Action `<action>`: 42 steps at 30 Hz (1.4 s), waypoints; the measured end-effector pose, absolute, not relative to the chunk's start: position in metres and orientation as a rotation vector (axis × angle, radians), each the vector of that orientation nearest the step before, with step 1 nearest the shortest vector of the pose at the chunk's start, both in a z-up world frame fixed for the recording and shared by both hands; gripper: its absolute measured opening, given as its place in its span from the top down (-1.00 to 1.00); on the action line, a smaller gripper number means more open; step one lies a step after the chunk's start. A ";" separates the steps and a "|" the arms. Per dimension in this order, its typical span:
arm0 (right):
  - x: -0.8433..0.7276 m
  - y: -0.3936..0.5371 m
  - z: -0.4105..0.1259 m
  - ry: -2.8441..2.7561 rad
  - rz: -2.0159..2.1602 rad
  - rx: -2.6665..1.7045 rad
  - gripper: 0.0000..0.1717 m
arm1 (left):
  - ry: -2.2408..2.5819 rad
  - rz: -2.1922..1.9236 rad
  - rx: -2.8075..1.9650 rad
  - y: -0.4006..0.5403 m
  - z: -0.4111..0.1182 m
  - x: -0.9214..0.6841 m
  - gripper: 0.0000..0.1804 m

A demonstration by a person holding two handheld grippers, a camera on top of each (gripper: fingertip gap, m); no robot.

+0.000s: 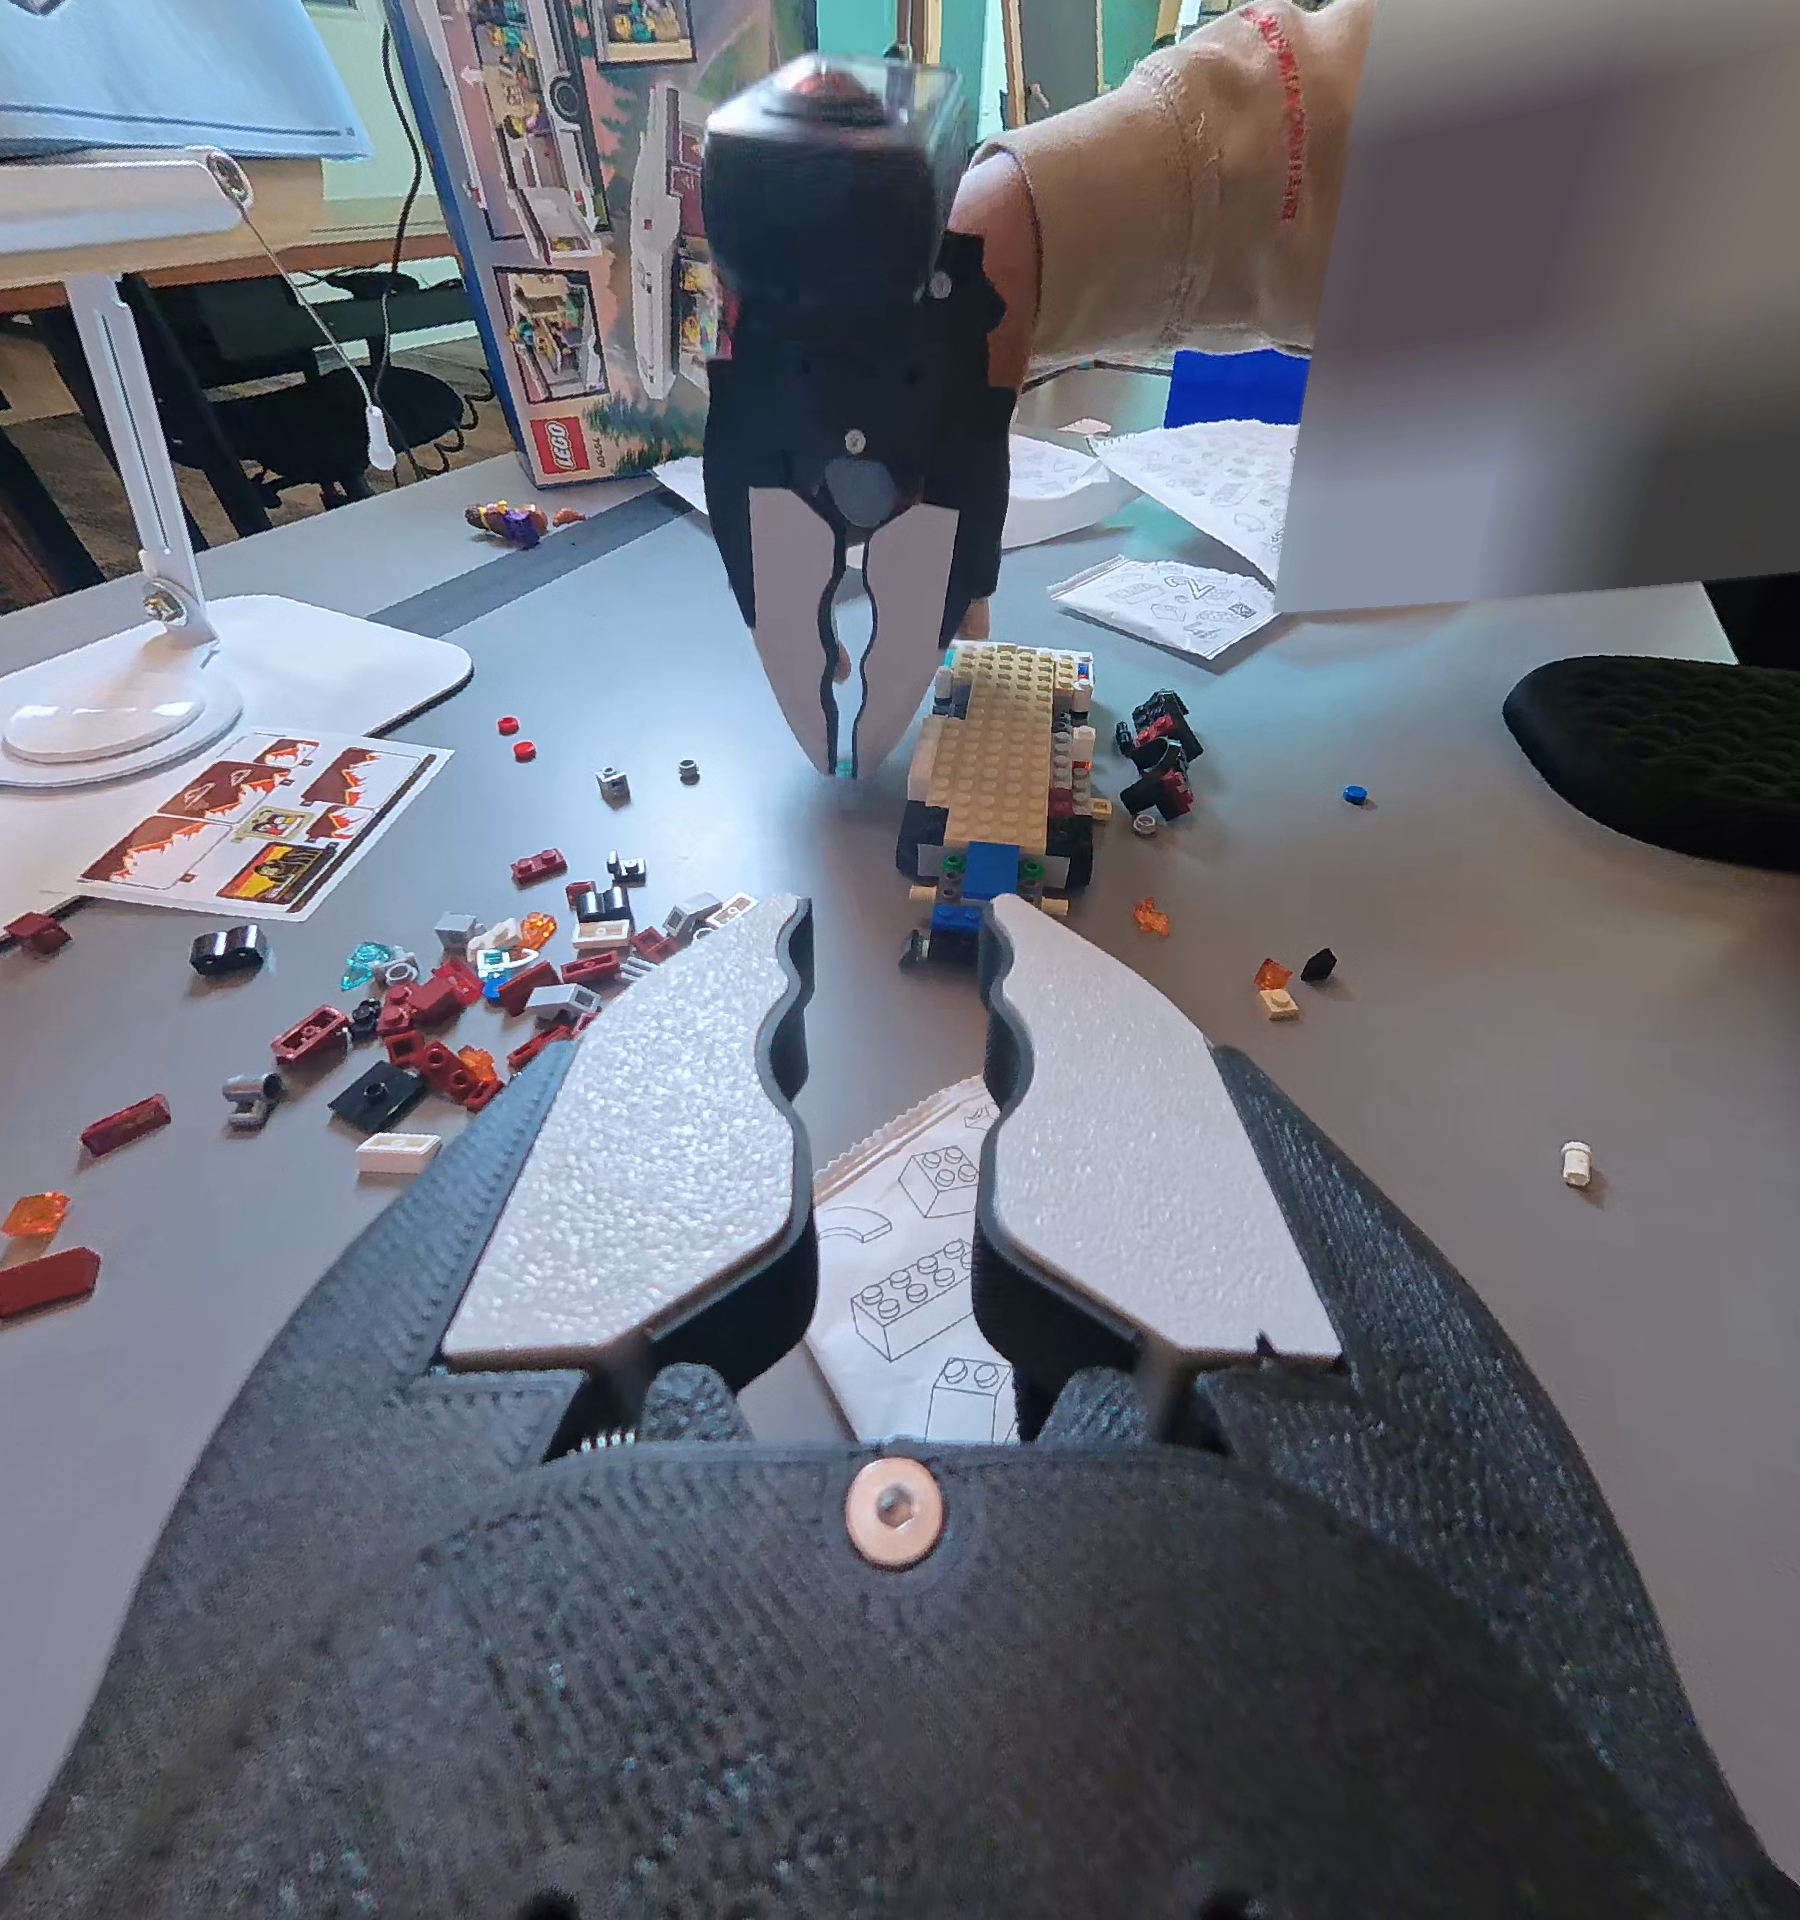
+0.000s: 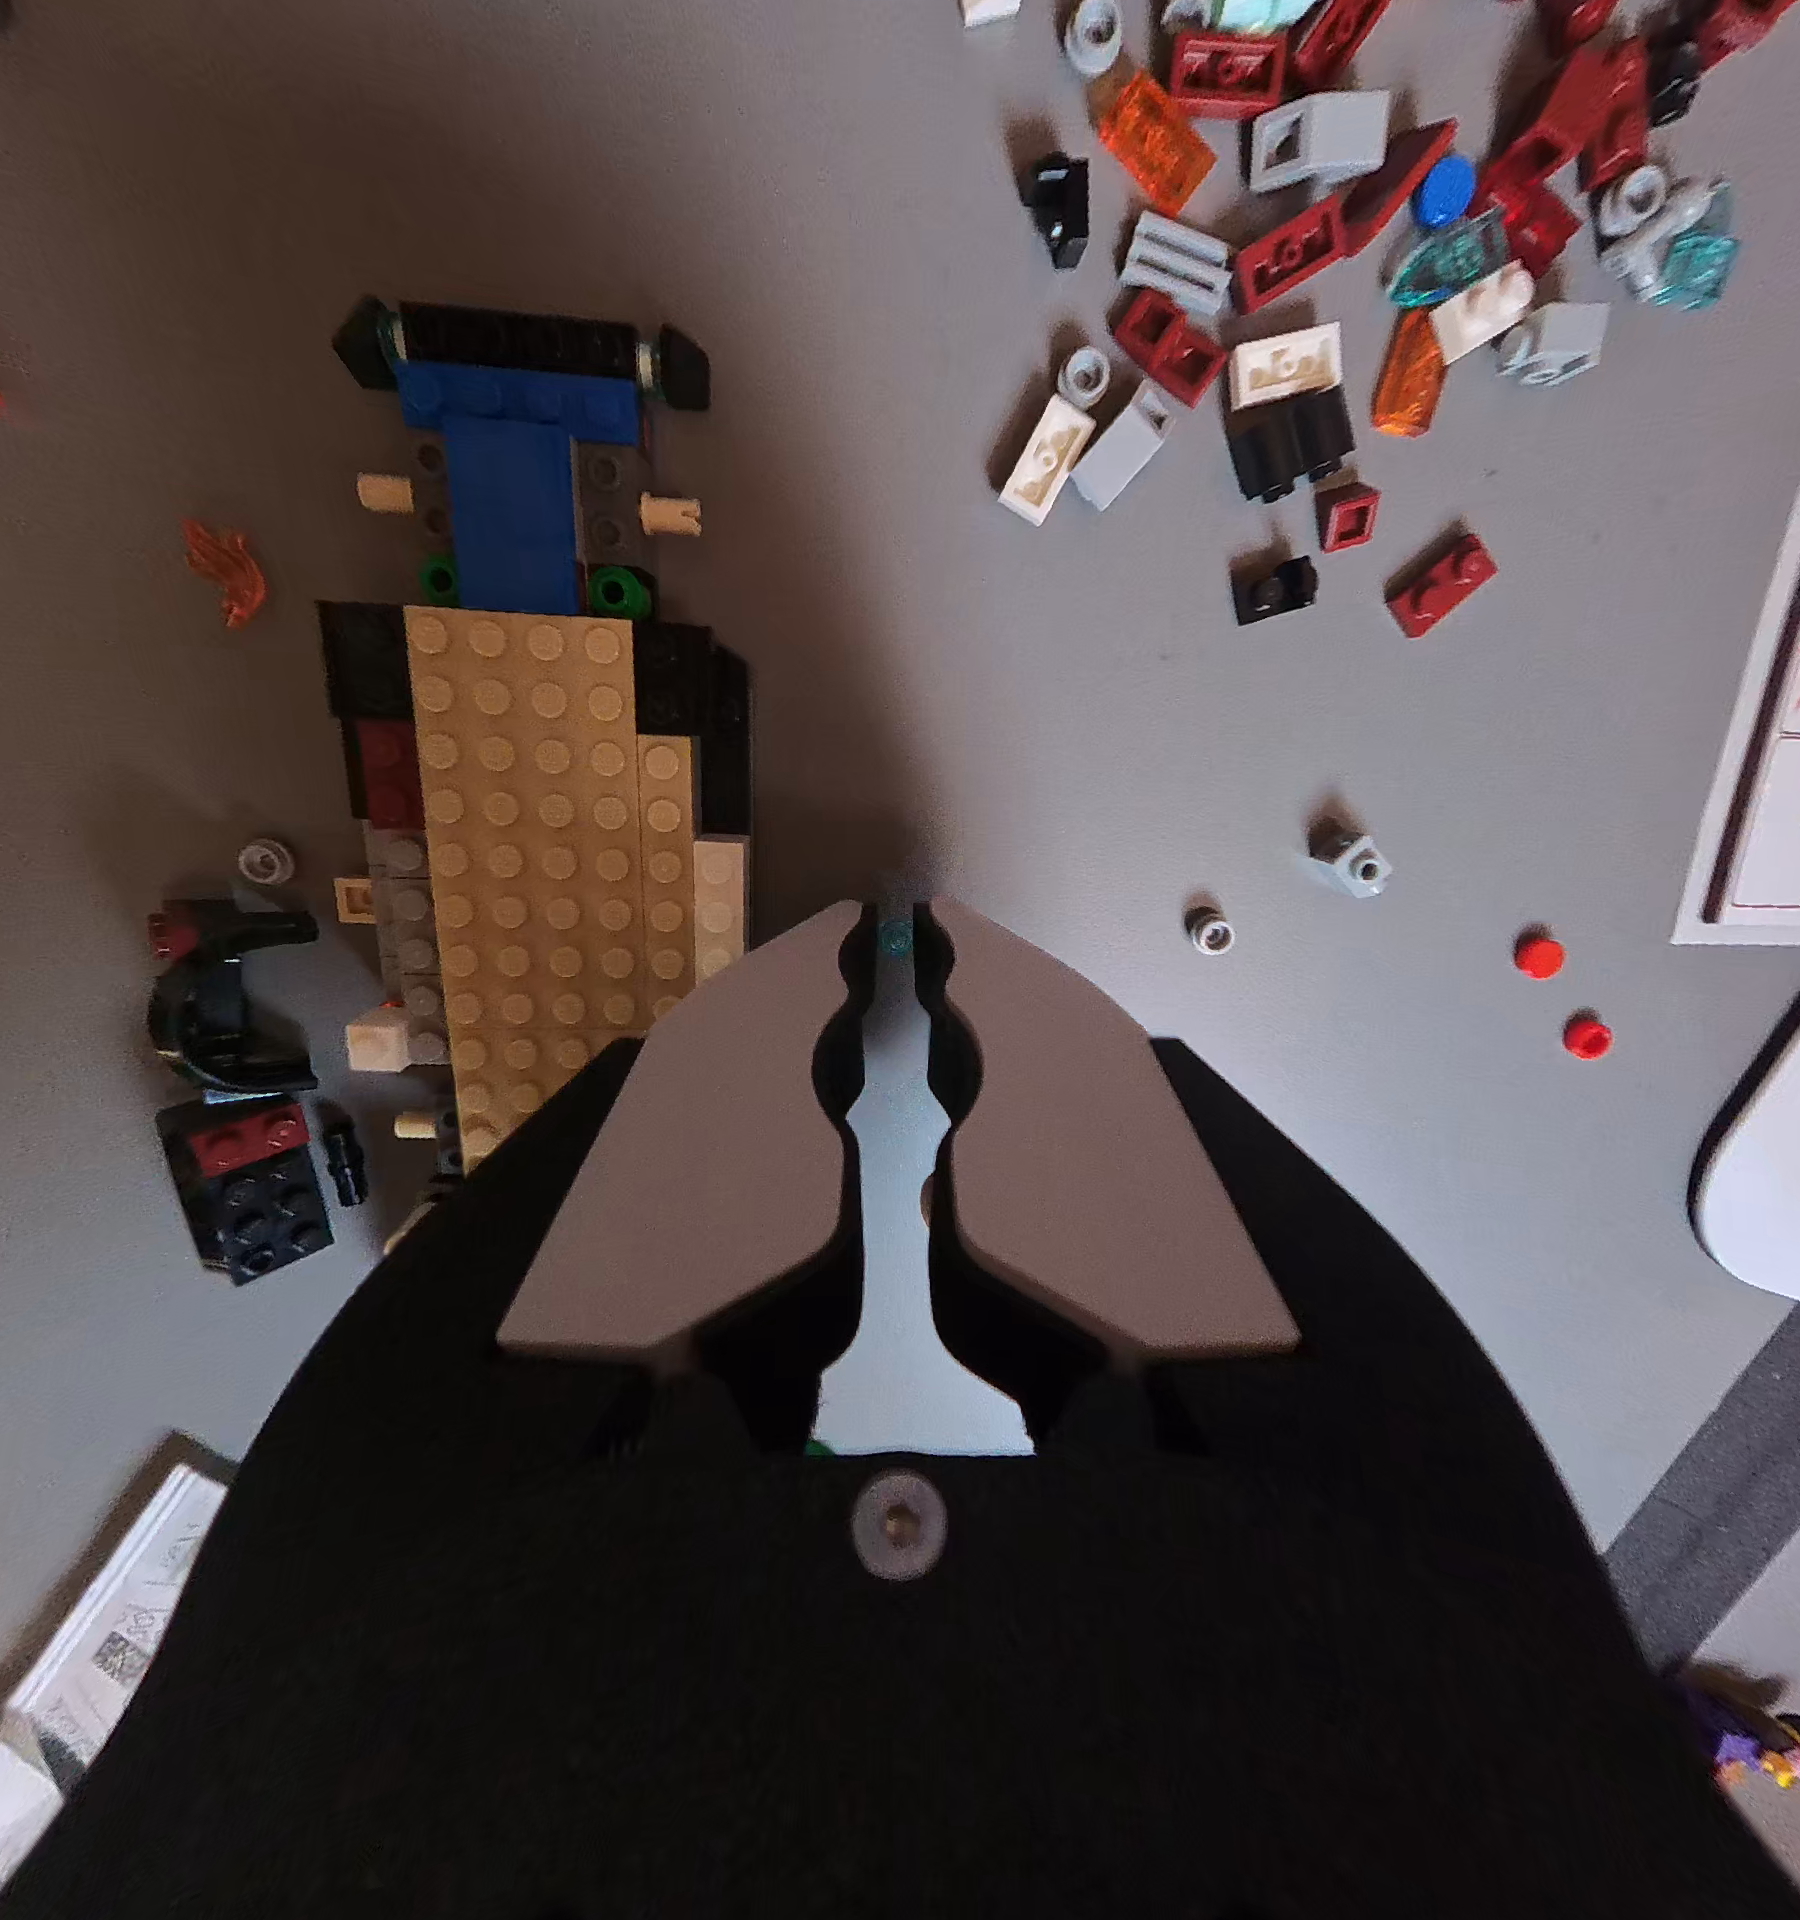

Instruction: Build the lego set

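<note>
I am keeping the left hand-held gripper (image 1: 896,925) released, its textured pads spread with nothing between them, hovering above the desk (image 1: 1447,1091) with the pile of loose bricks (image 1: 480,997) to its left and the blue nose of the tan-topped brick vehicle (image 1: 1000,769) just beyond its fingertips; a printed paper bag (image 1: 906,1247) is lying under it. Moving right, I am pointing the right hand-held gripper (image 2: 896,935) straight down at the desk just beside the vehicle's flank, jaws nearly together around a tiny teal round stud (image 2: 895,937). Whether both pads are truly pressing on it I cannot tell, so I judge the careful way is squeezing gently and squarely, keeping the tips level with the desk so the stud is not popping out sideways, and staying clear of the vehicle's edge and the grey pieces (image 2: 1210,930) to the right.
</note>
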State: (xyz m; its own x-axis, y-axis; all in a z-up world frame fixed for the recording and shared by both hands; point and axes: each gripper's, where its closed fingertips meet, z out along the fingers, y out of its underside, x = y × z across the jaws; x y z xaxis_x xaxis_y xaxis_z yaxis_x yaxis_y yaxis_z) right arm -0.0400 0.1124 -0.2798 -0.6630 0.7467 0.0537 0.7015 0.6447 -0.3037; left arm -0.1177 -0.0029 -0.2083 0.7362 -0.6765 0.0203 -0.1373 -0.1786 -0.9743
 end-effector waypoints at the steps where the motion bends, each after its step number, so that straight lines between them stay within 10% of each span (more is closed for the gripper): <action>1: -0.041 0.110 -0.273 -2.661 0.414 -1.200 0.92 | 0.651 -0.545 -1.711 -0.003 -0.208 -0.118 0.67; 31: 0.043 0.044 -0.240 -2.345 0.509 -1.473 0.67 | 0.676 -0.491 -1.735 -0.002 -0.214 -0.117 0.70; 42: 0.000 0.075 -0.274 -2.593 0.263 -1.431 0.25 | 0.687 -0.482 -1.740 -0.003 -0.215 -0.117 0.70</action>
